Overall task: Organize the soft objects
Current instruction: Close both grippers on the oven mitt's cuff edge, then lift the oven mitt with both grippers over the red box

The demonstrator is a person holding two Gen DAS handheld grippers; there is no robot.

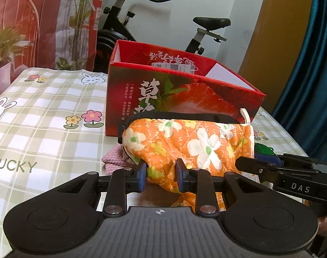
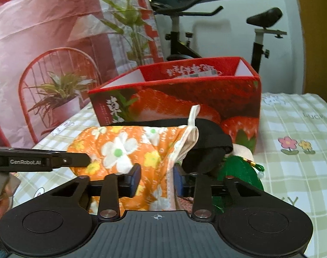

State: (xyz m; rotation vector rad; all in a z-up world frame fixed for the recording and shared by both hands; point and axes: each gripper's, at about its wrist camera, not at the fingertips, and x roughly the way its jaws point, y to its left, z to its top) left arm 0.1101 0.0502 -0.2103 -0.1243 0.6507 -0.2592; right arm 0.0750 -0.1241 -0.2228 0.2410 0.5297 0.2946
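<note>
While both grippers pinch oven mitt (image 1: 185, 148), left gripper (image 1: 161, 177) at thumb end, right gripper (image 2: 157, 180) at cuff, mitt's long axis runs crosswise, red box (image 1: 180, 94) just behind.

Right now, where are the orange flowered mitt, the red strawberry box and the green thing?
orange flowered mitt (image 1: 198, 144): left wrist view, on a white flower of its quilted side.
red strawberry box (image 1: 185, 94): left wrist view, on its front wall.
green thing (image 2: 238, 172): right wrist view, on its fuzzy top.
</note>
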